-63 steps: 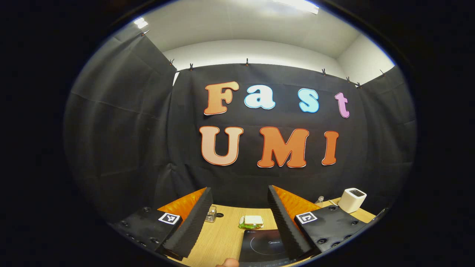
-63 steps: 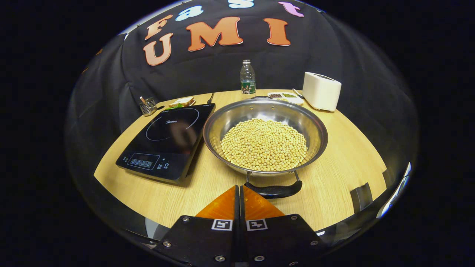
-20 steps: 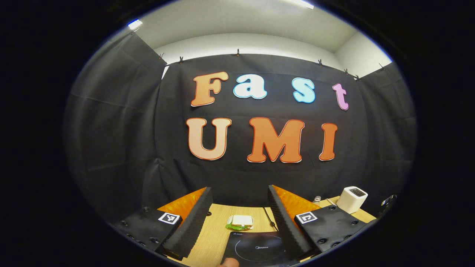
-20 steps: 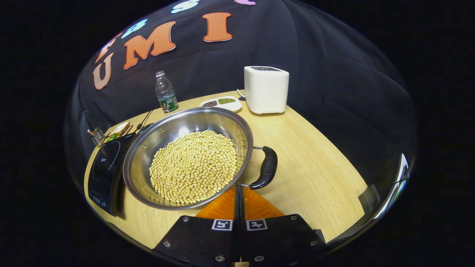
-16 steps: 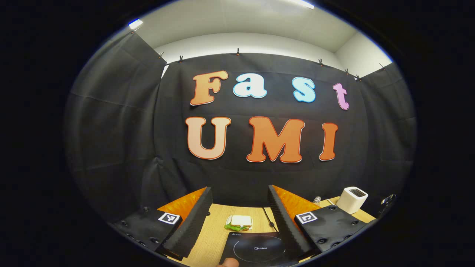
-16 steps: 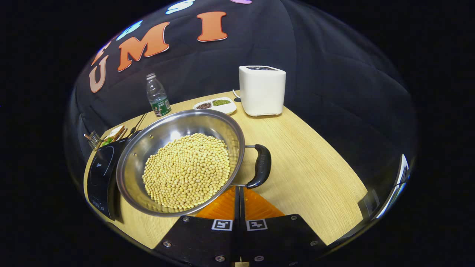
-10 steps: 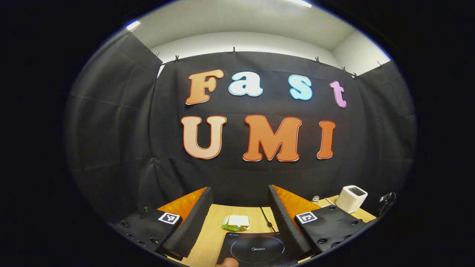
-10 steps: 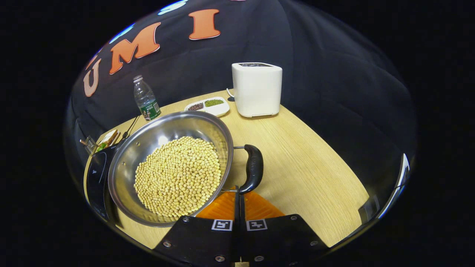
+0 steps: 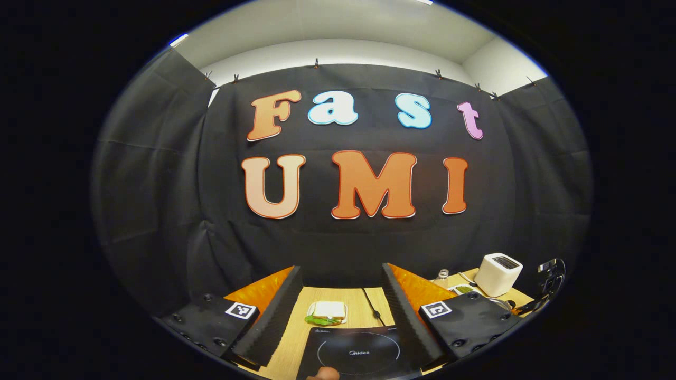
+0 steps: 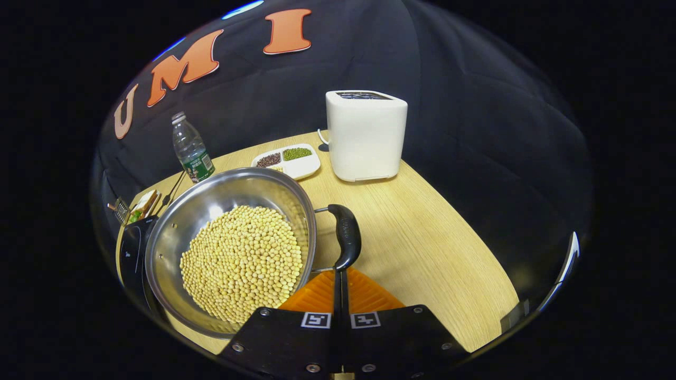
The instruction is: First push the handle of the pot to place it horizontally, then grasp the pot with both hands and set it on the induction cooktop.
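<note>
- Since the earliest frame the pot's black handle has swung from the near side of the pot to its right side in the right gripper view.
- The steel pot, full of soybeans, sits lower left on the worktop, its left rim over the induction cooktop.
- The right gripper, pressed together, has its tips at the handle's near end.
- The left gripper is spread above the induction cooktop.
- A white toaster stands upper centre.
</note>
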